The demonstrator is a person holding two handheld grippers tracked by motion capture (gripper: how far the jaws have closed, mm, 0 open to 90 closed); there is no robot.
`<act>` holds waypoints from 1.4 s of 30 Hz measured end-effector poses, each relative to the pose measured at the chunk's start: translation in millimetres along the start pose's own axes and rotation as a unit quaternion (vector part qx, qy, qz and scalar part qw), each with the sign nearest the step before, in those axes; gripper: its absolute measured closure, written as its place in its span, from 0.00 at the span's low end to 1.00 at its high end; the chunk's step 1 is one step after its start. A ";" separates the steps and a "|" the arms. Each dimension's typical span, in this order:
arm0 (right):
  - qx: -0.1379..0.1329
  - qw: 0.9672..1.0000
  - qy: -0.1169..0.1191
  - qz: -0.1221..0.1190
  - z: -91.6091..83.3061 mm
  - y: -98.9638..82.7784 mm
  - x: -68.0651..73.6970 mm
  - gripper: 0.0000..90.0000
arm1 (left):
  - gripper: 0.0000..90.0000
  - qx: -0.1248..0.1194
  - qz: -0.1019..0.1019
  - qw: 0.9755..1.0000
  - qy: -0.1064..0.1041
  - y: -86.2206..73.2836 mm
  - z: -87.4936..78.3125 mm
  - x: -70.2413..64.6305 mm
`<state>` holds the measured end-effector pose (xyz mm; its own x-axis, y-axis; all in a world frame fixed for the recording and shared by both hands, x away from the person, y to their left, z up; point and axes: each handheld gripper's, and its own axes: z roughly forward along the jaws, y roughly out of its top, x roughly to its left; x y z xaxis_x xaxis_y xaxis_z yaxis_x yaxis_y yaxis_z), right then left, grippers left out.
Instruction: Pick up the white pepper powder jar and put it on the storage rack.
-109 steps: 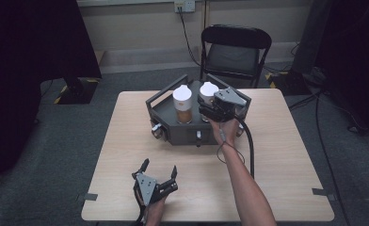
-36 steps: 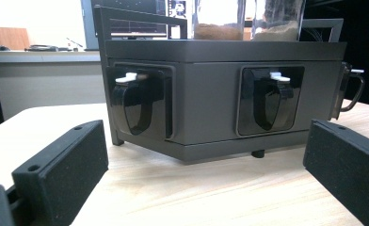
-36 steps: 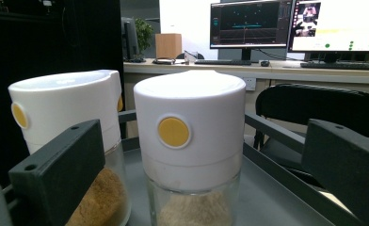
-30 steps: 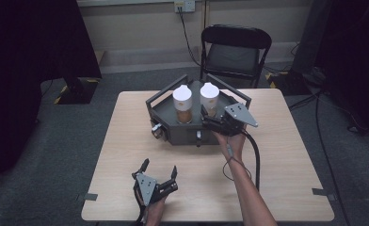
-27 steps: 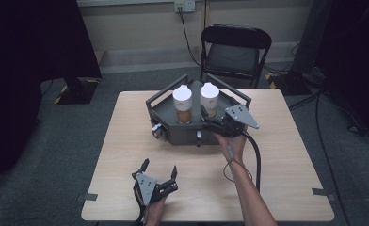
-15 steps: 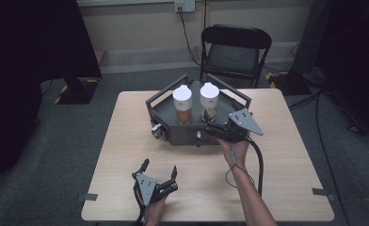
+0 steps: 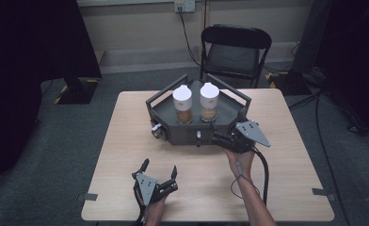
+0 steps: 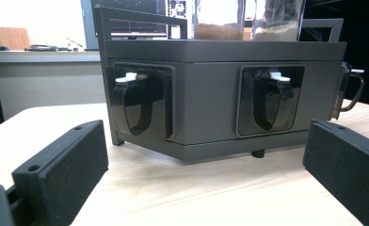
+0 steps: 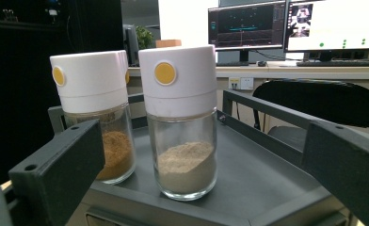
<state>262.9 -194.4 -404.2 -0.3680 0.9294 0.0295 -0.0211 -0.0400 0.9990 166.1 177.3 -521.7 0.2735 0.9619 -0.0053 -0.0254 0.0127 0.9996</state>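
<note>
Two spice jars stand side by side on the grey tray (image 7: 229,117) near the tabletop's far edge, so the placing looks done. The right-hand jar (image 7: 209,101), white-capped with a yellow dot and pale powder low in its clear glass, sits upright beside the browner left jar (image 7: 182,103). The right gripper (image 7: 227,140) hangs just off the tray's near right corner, jaws spread and empty. The left gripper (image 7: 160,169) rests near the tabletop's near edge, jaws spread. What is left seems only clearing away.
</note>
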 end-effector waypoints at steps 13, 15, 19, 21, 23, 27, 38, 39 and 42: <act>-0.007 1.000 -0.004 -0.008 -20.4 -3.9 4.6 0.00 | 0.00 0.000 0.000 1.000 0.000 0.0 0.0 0.0; -0.007 1.000 -0.005 -0.008 -23.4 -4.3 4.6 0.00 | 0.00 0.000 0.000 1.000 0.000 0.0 0.0 0.0; -0.008 1.000 -0.006 -0.009 -29.6 -4.6 5.3 0.00 | 0.00 0.000 0.000 1.000 0.000 0.0 0.0 0.0; -0.009 1.000 -0.007 -0.008 -33.6 -5.0 6.1 0.00 | 0.00 0.000 0.000 1.000 0.000 0.0 0.0 0.0; -0.009 1.000 -0.009 -0.011 -37.5 -5.0 8.0 0.00 | 0.00 0.000 0.000 1.000 0.000 0.0 0.0 0.0; -0.014 1.000 -0.008 -0.015 -45.1 -6.9 9.9 0.00 | 0.00 0.000 0.000 1.000 0.000 0.0 0.0 0.0; -0.013 1.000 -0.011 -0.012 -61.5 -17.5 10.9 0.00 | 0.00 0.000 0.000 1.000 0.000 0.0 0.0 0.0; -0.013 1.000 -0.012 -0.013 -62.6 -18.4 10.8 0.00 | 0.00 0.000 0.000 1.000 0.000 0.0 0.0 0.0; -0.011 1.000 -0.014 -0.013 -65.3 -20.0 10.8 0.00 | 0.00 0.000 0.000 1.000 0.000 0.0 0.0 0.0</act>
<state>198.6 -207.6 -426.1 -0.3416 0.9398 0.0046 -0.0513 -0.0235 0.9984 166.1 177.2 -521.7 0.2734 0.9619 -0.0051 -0.0254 0.0125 0.9996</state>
